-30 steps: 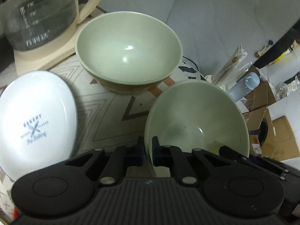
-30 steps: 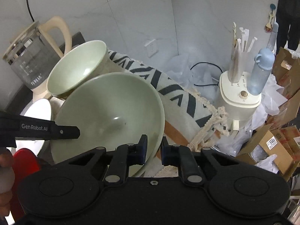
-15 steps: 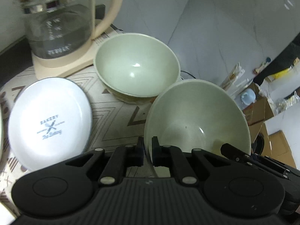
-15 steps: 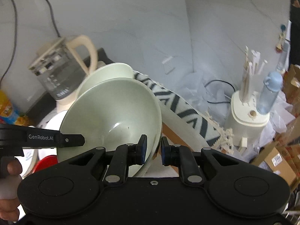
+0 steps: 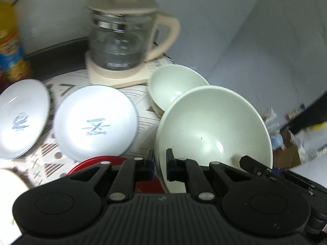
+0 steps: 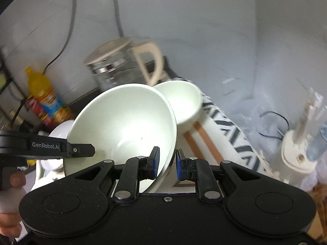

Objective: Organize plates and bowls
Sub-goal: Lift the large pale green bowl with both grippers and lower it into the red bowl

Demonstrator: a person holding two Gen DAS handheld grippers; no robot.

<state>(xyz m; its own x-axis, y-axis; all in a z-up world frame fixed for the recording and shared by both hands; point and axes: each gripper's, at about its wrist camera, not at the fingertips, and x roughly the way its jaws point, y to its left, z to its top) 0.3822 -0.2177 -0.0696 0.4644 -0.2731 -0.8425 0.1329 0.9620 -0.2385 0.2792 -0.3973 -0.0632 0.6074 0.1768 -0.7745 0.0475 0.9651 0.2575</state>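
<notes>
My left-wrist camera sits just behind my left gripper (image 5: pixel 159 164) and looks forward and down along its fingers, very close to the pale green bowl (image 5: pixel 214 126). My right-wrist camera sits behind my right gripper (image 6: pixel 166 163), facing forward and tilted more upward. Both views share that bowl (image 6: pixel 124 122), the second bowl (image 5: pixel 173 83) (image 6: pixel 181 102) beyond it and the glass kettle (image 5: pixel 122 42) (image 6: pixel 120 63)
</notes>
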